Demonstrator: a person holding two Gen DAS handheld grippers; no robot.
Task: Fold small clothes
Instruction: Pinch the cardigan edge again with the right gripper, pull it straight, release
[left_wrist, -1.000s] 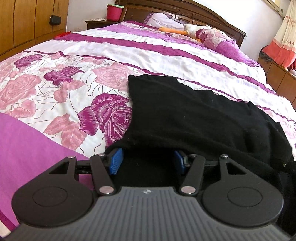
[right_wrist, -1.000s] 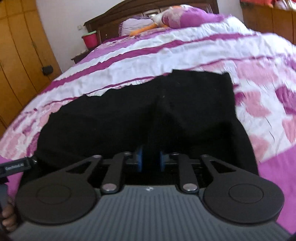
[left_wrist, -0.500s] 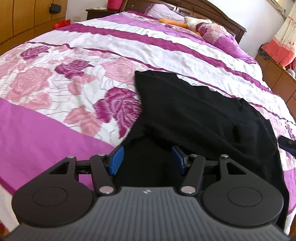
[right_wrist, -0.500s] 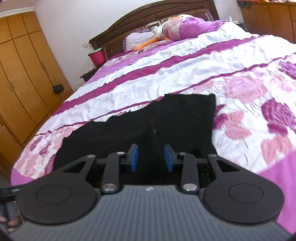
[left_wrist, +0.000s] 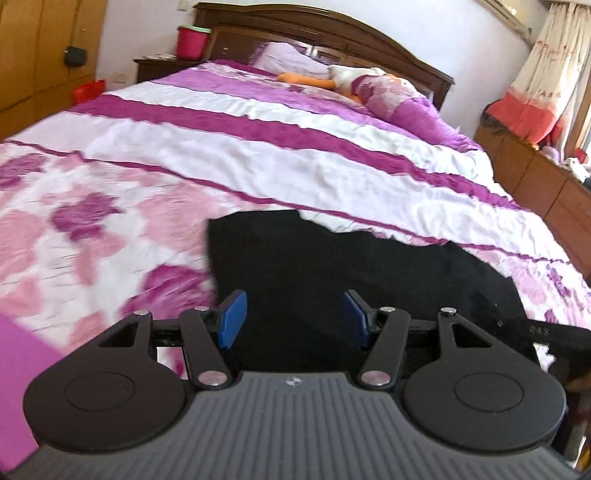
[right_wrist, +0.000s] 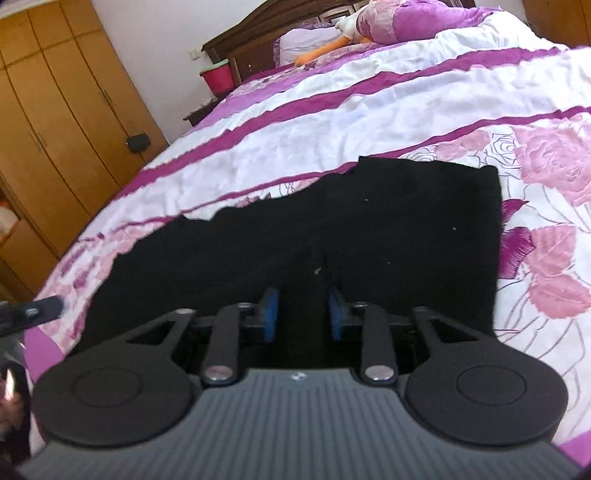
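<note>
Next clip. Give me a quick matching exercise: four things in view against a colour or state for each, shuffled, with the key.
Things:
1. garment
2. bucket
3. left tongs
4. wardrobe

Colour or state:
A. red, on the nightstand
B. open, blue pads
C. black, flat on the bed
D. wooden, doors shut

Pairs: 1-C, 2-A, 3-B, 4-D

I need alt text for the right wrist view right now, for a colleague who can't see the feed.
A black fabric garment lies spread flat on a bed with a pink-and-purple rose-print quilt. The right gripper hangs open over the garment's near edge, its blue-padded fingers apart and gripping nothing. A dark wooden headboard, a red bucket and wooden wardrobes fill the background.
</note>
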